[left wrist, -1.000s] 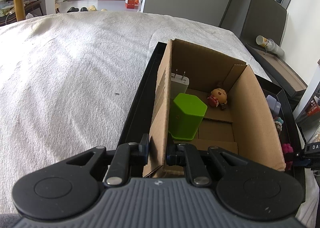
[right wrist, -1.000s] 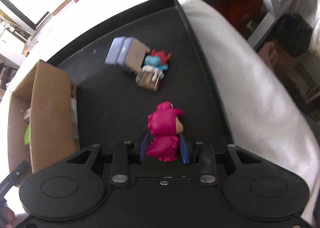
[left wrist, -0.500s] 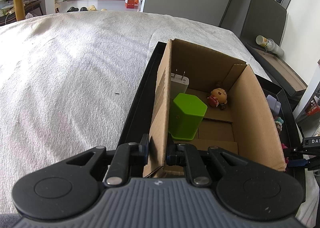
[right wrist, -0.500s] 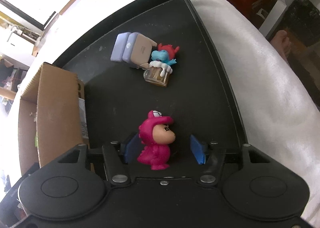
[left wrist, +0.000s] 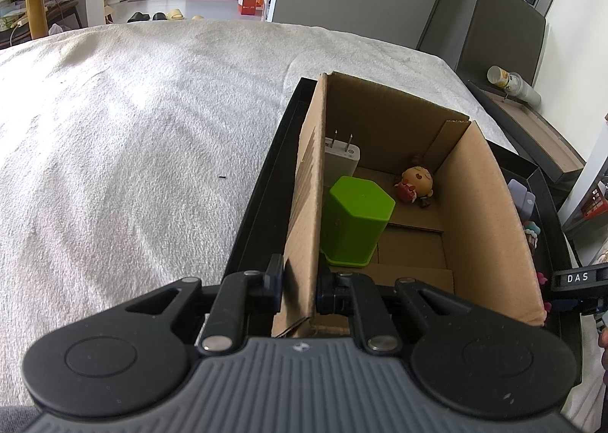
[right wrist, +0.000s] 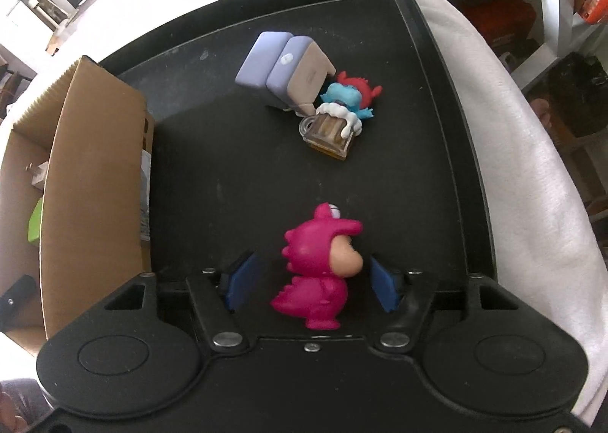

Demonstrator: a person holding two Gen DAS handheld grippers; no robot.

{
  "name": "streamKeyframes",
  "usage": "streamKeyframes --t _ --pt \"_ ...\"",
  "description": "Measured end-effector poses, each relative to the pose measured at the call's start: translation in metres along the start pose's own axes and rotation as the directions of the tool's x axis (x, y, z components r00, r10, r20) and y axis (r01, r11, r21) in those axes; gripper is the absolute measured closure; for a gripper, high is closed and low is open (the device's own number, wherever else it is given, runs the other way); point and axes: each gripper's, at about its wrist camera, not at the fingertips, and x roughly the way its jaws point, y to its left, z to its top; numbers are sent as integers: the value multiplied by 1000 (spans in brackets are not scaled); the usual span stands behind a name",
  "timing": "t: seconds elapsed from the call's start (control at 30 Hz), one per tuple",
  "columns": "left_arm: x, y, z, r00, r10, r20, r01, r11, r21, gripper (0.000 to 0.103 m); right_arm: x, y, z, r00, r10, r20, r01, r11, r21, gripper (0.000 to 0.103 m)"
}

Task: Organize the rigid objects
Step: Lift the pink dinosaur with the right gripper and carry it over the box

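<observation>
My left gripper (left wrist: 298, 279) is shut on the near left wall of the cardboard box (left wrist: 490, 212), which stands on a black tray (left wrist: 262, 190). Inside the box are a green hexagonal cup (left wrist: 355, 222), a white charger plug (left wrist: 342, 159) and a small orange-headed figurine (left wrist: 416, 184). My right gripper (right wrist: 311, 279) is open, its blue pads on either side of a pink dinosaur figurine (right wrist: 321, 266) standing on the tray (right wrist: 228, 152), not touching it. The box (right wrist: 95, 182) shows at the left in the right wrist view.
Farther on the tray lie a lavender case (right wrist: 283, 68), a blue and red figurine (right wrist: 351, 93) and a small beer-mug toy (right wrist: 330, 131). The tray sits on a white fleecy cover (left wrist: 133, 136). A dark shelf (left wrist: 532, 121) stands right of the bed.
My right gripper opened and let go of the pink figurine, which now stands free on the tray. The gripper drew back a little. The left gripper kept hold of the box wall.
</observation>
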Motion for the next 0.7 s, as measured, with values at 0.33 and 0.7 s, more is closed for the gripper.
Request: streamKeyframes --t 0.33,0.7 --pt "0 0 0 1000 1 0 -1 1000 0 90 -18 1 -1 1000 17 17 -17 1000 -20 61" --pt "0 -1 -1 1000 -2 -3 2 1000 -3 90 -45 17 4 998 18 60 -12 996 -90 61"
